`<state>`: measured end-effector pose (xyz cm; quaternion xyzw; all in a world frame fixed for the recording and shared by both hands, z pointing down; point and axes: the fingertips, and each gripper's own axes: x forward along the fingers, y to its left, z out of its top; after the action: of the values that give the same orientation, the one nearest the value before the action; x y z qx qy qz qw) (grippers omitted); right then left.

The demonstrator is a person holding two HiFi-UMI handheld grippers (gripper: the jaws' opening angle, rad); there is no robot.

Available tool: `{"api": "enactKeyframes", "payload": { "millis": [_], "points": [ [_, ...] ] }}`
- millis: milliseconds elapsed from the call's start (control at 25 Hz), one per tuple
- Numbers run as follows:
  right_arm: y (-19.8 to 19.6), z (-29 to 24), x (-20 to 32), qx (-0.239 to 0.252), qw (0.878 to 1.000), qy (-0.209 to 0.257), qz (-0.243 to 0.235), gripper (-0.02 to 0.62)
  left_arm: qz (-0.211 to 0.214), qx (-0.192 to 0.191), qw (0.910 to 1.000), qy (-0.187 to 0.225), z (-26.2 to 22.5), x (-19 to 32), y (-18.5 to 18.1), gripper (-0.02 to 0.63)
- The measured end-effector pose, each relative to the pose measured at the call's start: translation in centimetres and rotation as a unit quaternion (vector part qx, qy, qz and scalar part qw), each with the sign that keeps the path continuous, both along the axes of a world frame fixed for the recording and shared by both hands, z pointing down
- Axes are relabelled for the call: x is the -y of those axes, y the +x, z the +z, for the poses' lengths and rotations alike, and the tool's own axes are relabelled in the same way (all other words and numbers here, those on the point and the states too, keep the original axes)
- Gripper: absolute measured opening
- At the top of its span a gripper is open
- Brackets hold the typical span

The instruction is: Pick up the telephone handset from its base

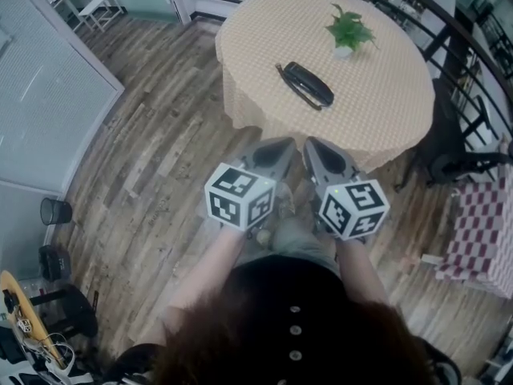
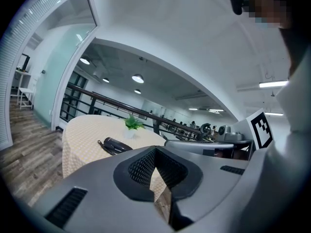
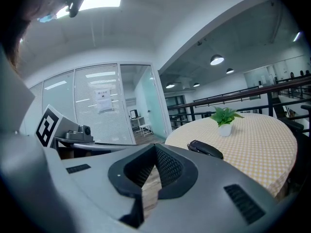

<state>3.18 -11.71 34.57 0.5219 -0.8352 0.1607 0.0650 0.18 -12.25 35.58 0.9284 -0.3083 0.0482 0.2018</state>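
A black telephone (image 1: 304, 84) lies on its base on a round table (image 1: 385, 103) covered by a yellow checked cloth. Both grippers are held side by side close to the person's body, short of the table's near edge and pointing at it. My left gripper (image 1: 280, 145) has its jaws together with nothing between them, and my right gripper (image 1: 317, 145) is the same. In the left gripper view the telephone (image 2: 114, 145) lies ahead beyond the shut jaw tips (image 2: 155, 152). The right gripper view has the telephone (image 3: 206, 149) to the right of the tips (image 3: 155, 149).
A small potted plant (image 1: 349, 32) stands on the table behind the telephone. A dark chair (image 1: 461, 163) and a red checked cloth (image 1: 481, 231) are at the right. A glass partition (image 1: 48, 95) and a black bin (image 1: 54, 211) are on the left. Wooden floor lies between me and the table.
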Motion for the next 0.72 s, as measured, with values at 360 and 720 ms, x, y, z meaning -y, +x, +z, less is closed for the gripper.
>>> {"api": "enactKeyframes", "payload": {
  "millis": [360, 720],
  "points": [
    [1.6, 0.9, 5.2, -0.026, 1.0, -0.006, -0.016, 0.009, -0.018, 0.005, 0.9998, -0.009, 1.1, 5.1, 1.2, 0.006],
    [3.2, 2.5, 10.8, -0.05, 0.998, -0.029, -0.038, 0.011, -0.024, -0.001, 0.9991, -0.034, 2.9, 9.9, 2.9, 0.006]
  ]
}}
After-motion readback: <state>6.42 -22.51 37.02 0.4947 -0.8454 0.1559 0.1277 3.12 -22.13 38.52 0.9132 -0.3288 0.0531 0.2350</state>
